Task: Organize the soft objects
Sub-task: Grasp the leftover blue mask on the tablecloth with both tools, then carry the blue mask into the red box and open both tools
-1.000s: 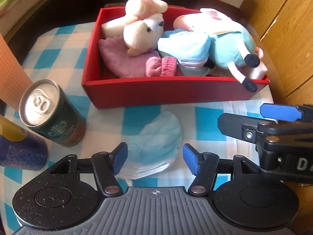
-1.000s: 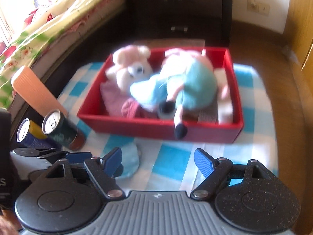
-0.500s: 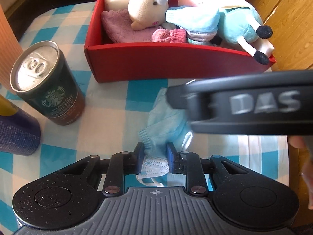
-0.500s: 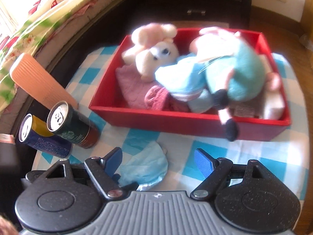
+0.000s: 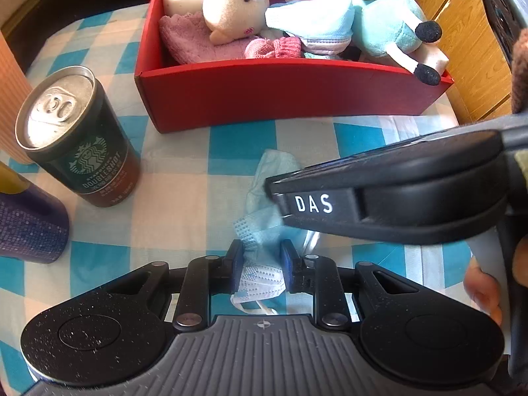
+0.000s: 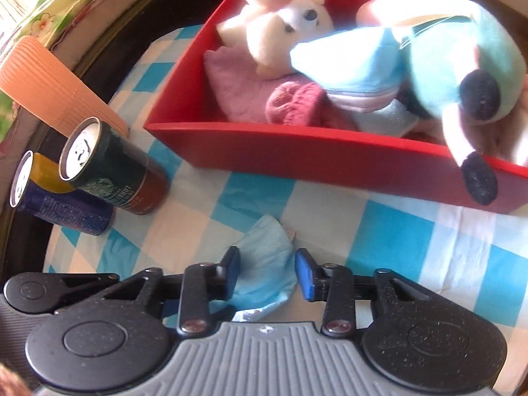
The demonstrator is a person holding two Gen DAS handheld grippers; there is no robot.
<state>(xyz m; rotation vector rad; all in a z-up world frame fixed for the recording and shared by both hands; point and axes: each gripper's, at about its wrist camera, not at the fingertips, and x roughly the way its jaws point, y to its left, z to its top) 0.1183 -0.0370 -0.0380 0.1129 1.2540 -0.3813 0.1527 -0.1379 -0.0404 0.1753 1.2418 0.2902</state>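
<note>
Both grippers have dropped toward the face mask (image 5: 264, 231) since a second ago. Now the left gripper (image 5: 259, 267) is pinching the mask's near end between narrow jaws, while the right gripper (image 6: 266, 272) is closing on the same mask, its left pad touching the fabric and its right pad just clear. The mask is lying on the checked cloth (image 5: 184, 204) just in front of the red box (image 5: 283, 92), which is holding the plush toys (image 5: 330, 16).
</note>
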